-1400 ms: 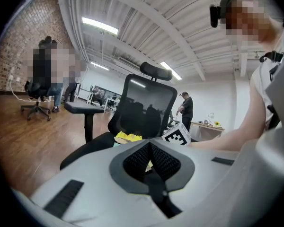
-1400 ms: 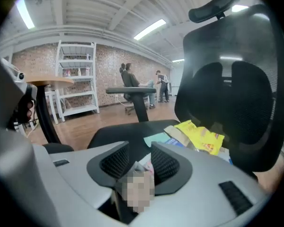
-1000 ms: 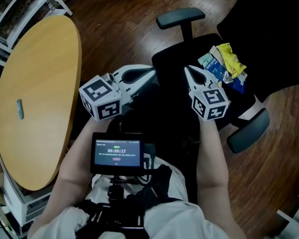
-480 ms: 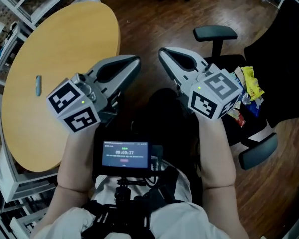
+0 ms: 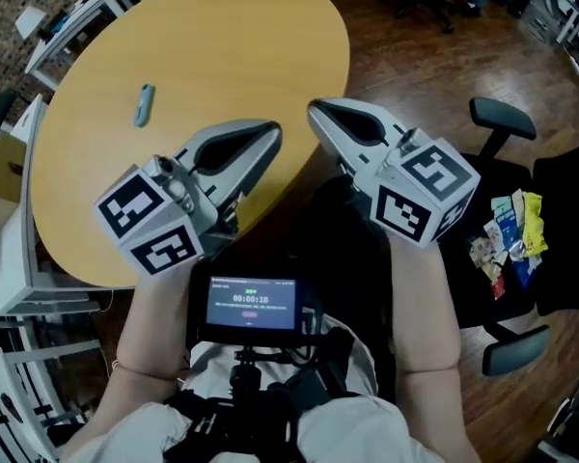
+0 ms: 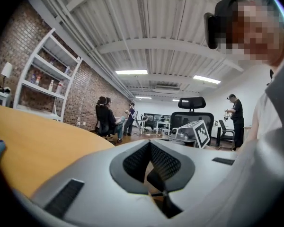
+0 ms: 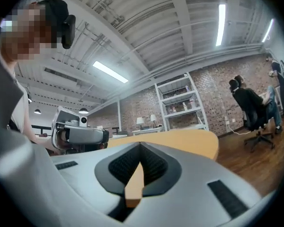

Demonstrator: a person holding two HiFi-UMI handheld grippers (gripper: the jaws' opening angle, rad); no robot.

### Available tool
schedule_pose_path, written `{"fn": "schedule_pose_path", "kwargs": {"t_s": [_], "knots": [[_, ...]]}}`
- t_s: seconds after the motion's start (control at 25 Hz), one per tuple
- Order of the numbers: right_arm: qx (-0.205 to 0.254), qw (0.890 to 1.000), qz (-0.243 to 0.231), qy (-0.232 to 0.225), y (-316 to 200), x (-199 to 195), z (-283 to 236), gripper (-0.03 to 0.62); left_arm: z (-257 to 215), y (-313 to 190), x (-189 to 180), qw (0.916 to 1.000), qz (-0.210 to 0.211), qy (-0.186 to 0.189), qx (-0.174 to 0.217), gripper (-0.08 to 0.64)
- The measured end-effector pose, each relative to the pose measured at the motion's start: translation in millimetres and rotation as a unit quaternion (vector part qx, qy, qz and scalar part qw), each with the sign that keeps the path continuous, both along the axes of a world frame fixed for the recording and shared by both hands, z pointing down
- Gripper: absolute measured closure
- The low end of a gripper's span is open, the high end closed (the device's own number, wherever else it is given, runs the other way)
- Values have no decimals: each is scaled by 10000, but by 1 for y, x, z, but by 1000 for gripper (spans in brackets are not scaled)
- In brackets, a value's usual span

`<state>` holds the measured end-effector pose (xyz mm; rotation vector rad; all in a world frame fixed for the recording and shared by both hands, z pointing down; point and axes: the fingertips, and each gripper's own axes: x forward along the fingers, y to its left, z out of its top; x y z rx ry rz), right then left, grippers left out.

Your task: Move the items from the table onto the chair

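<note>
Lying on the counter: one small blue-grey item (image 5: 145,104), alone on the round wooden counter (image 5: 222,46) and well apart from both claws (too small to say what it is).
Chair: a black office chair (image 5: 503,120) at the right of the head view, off the counter's right side, with a small heap of snack packets (image 5: 507,239) on its seat.
Left claw: the left claw (image 5: 270,133) is held level over the counter's near edge. Its jaws are closed tip to tip with nothing between them (only floor shows through the gap behind the tips).
Right claw: the right claw (image 5: 318,114) is level too, just beside the left one and not touching it. Its jaws are closed and empty, and its own view looks across the counter top.
Screen: a small lit screen (image 5: 254,304) sits at the person's chest, below both claws.
Room: a brick wall, white shelving (image 6: 42,79) and several people (image 6: 104,115) stand behind the counter.
</note>
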<state>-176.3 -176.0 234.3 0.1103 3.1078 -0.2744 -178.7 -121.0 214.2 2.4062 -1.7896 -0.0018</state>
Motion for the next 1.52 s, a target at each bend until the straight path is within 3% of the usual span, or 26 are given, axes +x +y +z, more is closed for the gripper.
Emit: {"fn": "schedule_pose_path", "kwargs": {"t_s": [0.36, 0.52, 1.0, 1.16, 1.36, 1.52], "knots": [[261, 9913, -1286, 26, 109, -93, -12, 589, -4, 102, -84, 9933, -1146, -68, 133, 551], [245, 9869, -1596, 48, 146, -124, -11, 589, 5, 145, -116, 9877, -1559, -142, 53, 551], [394, 9741, -2213, 231, 233, -186, -4, 589, 21, 215, -168, 9807, -1923, -335, 57, 551], [494, 9734, -2207, 353, 242, -198, 2, 589, 27, 227, -184, 9752, -2158, -495, 1, 551], [831, 9714, -2145, 592, 242, -207, 16, 589, 32, 226, -192, 9745, -2178, -532, -47, 551], [789, 9719, -2106, 696, 240, -212, 19, 589, 36, 223, -197, 9743, -2193, -493, -153, 551]]}}
